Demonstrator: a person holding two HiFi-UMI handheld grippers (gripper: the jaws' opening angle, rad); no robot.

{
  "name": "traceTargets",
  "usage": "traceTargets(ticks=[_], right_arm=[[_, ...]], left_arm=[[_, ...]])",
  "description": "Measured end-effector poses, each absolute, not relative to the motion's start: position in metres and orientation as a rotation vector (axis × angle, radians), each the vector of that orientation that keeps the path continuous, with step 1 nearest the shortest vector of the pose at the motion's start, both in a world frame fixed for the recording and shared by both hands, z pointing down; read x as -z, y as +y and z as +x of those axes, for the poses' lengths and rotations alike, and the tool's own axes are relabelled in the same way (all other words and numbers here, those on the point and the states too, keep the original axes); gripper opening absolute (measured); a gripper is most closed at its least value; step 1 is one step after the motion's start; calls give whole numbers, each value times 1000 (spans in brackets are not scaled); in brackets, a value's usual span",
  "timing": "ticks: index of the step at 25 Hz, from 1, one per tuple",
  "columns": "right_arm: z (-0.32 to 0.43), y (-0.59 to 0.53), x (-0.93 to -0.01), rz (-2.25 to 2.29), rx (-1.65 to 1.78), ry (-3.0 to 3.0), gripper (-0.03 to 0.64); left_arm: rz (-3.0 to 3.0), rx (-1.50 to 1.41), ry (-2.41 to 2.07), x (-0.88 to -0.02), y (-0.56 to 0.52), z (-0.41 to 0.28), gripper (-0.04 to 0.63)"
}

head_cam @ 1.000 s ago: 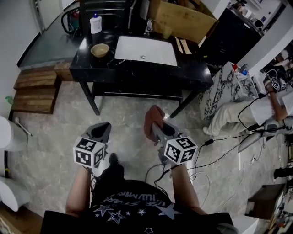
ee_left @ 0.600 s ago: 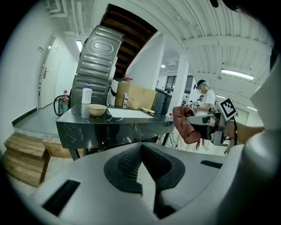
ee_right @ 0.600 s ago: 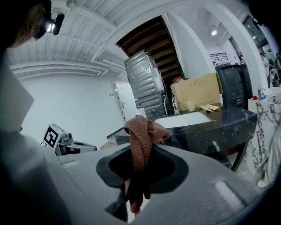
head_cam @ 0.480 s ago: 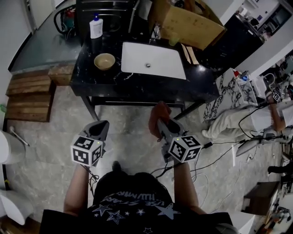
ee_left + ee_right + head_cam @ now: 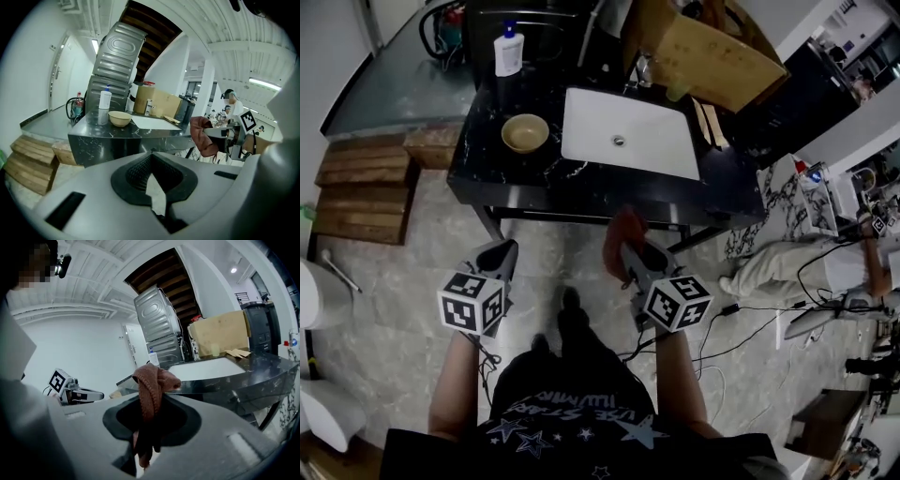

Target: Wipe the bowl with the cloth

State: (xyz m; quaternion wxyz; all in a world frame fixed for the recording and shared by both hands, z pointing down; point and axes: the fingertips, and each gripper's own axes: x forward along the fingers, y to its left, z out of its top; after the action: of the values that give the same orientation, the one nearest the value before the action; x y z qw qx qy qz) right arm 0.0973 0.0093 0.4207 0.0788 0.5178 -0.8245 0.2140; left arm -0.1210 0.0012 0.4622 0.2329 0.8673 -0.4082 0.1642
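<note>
A tan bowl (image 5: 525,132) (image 5: 119,118) stands empty on the left part of the black marble counter (image 5: 534,183), ahead of me. My right gripper (image 5: 626,253) (image 5: 143,437) is shut on a reddish-brown cloth (image 5: 620,239) (image 5: 152,387), which bunches up above its jaws. It hangs over the floor in front of the counter's edge. The cloth (image 5: 205,136) also shows at the right of the left gripper view. My left gripper (image 5: 499,255) (image 5: 152,190) is held at the same height, short of the counter, jaws together with nothing between them.
A white sink (image 5: 628,142) lies right of the bowl, a soap bottle (image 5: 508,52) behind it. A cardboard box (image 5: 712,56) stands at the back, wooden pallets (image 5: 356,187) at the left. Cables (image 5: 741,323) run over the floor, and a seated person (image 5: 787,262) is at the right.
The counter and bowl have come closer and lower in the head view as I walk forward. Both grippers keep their pose, and the cloth stays in the right one.
</note>
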Motion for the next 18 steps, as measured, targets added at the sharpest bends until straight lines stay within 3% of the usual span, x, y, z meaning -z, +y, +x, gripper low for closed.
traceTargets(ticks=[18], right_arm=[[81, -170, -423, 1109, -619, -2709, 87]], left_arm=[[2123, -377, -1407, -447, -138, -110, 9]])
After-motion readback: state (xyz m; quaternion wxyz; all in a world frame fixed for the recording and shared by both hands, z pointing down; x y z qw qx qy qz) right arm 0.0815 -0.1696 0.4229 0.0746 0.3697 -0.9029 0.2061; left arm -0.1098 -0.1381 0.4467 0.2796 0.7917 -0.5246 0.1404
